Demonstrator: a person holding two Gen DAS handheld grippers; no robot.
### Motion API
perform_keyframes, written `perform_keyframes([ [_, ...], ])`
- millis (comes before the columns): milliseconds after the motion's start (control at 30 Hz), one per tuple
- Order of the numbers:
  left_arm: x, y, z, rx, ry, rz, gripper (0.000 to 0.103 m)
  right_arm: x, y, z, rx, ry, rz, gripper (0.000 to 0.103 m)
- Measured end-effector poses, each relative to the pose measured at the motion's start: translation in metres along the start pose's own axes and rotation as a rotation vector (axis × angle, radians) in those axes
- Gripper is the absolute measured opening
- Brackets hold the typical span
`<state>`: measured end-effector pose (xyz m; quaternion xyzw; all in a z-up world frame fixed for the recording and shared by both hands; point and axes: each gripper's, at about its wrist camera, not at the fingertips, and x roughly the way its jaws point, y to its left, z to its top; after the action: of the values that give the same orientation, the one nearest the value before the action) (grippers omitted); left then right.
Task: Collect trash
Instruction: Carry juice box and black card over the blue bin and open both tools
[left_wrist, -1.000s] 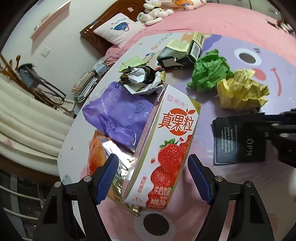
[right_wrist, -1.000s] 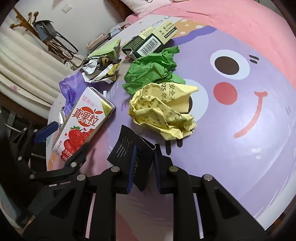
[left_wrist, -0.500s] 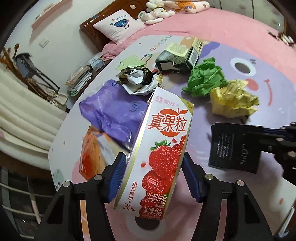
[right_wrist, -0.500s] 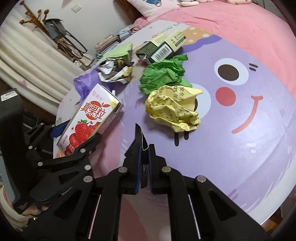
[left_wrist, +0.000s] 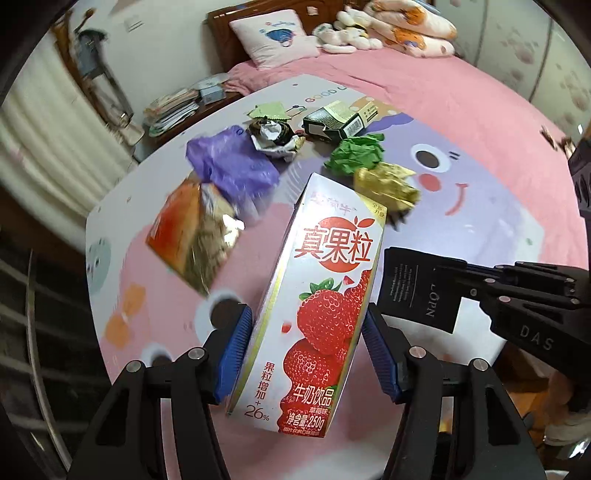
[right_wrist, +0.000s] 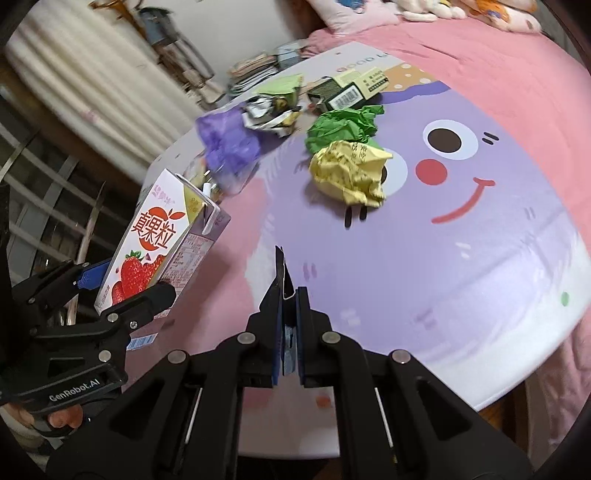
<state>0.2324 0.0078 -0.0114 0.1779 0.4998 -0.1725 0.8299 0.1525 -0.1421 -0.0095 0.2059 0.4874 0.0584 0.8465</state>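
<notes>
Left tool (left_wrist: 306, 354) now pinches the lifted milk carton (left_wrist: 325, 295); right tool (right_wrist: 286, 332) keeps pinching a black card (right_wrist: 281, 273) above the worktop (right_wrist: 461, 258).

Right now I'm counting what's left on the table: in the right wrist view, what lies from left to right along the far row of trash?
Purple bag → crumpled foil wrapper → green paper ball

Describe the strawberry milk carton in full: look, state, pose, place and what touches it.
The milk carton is a tall paper box, white and pale purple, printed with red strawberries and red Chinese characters, with a nutrition panel on one side. It is clamped near its base between the blue pads of the left gripper and held off the table, top tilted away from the camera. A white straw pokes from its top. Nothing else touches it.
</notes>
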Motion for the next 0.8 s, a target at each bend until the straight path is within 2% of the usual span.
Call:
perform_keyframes([
  [233, -0.048, -0.044, -0.052, -0.184, -0.021, -0.012, 0.06, -0.065, -0.005, -0.04, -0.179, 0.022, 0.037, 0.004],
  [467, -0.071, -0.112, -0.106, -0.259, -0.016, -0.013, 0.06, -0.12, -0.022, -0.097, -0.314, 0.049, 0.055, 0.004],
  [600, -0.073, -0.148, -0.139, -0.294, 0.025, -0.013, 0.06, -0.13, -0.043, -0.126, -0.33, 0.097, 0.064, 0.004],
  [800, -0.071, -0.168, -0.181, -0.314, 0.103, -0.009, 0.06, -0.125, -0.068, -0.163, -0.309, 0.168, 0.079, 0.004],
])
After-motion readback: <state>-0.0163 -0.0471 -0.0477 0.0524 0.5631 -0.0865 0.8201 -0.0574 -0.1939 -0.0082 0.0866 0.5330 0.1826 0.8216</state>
